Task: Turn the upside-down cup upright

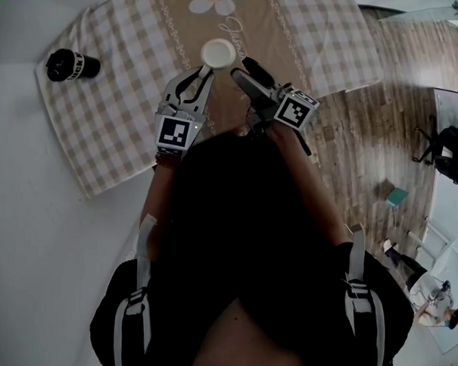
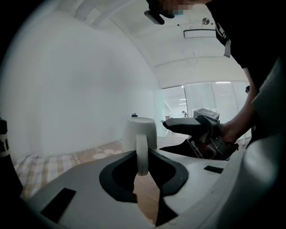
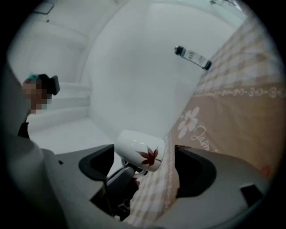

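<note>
The left gripper (image 2: 142, 166) is clamped on the handle (image 2: 142, 154) of the white maple-leaf mug (image 1: 218, 53), holding it bottom-up over the beige middle band of the checked tablecloth (image 1: 120, 107). The right gripper (image 3: 145, 172) has its jaws wide apart beside the mug, not touching it.

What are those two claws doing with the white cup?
A person holds a claw in each hand. The left claw pinches the white cup by its handle, holding it up over the checked tablecloth. The cup looks bottom-up. The right claw is open, with the cup between its jaws but not touching them.
</note>
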`<state>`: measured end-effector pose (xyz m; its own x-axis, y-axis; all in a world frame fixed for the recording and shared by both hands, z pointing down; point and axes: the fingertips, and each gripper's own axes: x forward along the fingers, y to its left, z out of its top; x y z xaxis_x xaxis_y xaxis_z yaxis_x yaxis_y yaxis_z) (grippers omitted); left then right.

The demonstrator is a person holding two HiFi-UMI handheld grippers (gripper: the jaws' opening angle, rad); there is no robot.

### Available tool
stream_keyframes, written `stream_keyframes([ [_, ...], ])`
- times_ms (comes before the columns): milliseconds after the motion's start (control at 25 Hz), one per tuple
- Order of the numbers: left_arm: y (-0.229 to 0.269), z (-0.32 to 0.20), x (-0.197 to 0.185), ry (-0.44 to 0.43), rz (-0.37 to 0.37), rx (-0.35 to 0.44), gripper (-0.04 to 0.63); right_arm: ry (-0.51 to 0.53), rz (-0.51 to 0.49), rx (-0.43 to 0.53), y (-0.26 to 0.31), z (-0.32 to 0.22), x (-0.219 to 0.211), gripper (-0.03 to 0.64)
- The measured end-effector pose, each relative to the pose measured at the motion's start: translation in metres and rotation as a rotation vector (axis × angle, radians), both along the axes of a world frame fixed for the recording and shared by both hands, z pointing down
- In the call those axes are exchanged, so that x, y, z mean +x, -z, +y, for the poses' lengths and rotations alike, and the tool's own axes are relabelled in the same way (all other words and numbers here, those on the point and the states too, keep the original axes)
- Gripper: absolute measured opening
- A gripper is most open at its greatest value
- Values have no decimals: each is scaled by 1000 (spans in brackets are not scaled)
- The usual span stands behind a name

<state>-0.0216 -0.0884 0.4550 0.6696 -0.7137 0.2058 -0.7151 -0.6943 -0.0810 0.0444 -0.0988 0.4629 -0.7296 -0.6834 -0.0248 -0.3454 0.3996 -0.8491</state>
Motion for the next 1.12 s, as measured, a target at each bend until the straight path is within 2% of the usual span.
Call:
stream_keyframes([
  [80, 1, 0, 1, -3, -14, 1, 71, 12, -74, -40, 3, -4, -5, 457],
  [160, 0, 2, 4, -8, 10, -16, 71, 28, -124, -70, 5, -6, -9, 460],
  [360, 1, -8, 4, -25, 41, -23, 71, 76, -143, -116, 0, -17, -15, 460],
  [440, 2, -7, 4, -33, 55, -23, 71, 118, -134, -105, -1, -12, -17, 459],
  [560, 0, -5, 3, -51, 151, -64, 71, 169, -125, -46, -1, -4, -18, 418],
  [640, 0, -2, 2, -84, 244, -122, 71, 184, -179, -4, 7, 2, -14, 316],
  [720, 5, 1, 3, -117, 338, -174, 71, 192, -210, 44, 17, 8, -11, 281],
  [800, 9, 2, 2, -139, 403, -208, 71, 193, -195, 79, 19, 10, -8, 244],
  [880, 12, 2, 1, -158, 466, -249, 71, 190, -166, 108, 20, 9, -7, 169],
  [960, 15, 3, 1, -188, 535, -301, 72, 197, -152, 146, 24, 10, -7, 155],
  [1000, 17, 4, 1, -208, 569, -322, 72, 204, -152, 166, 27, 10, -7, 126],
  [1120, 23, 8, 1, -265, 644, -354, 72, 235, -171, 235, 39, 15, -9, 97],
])
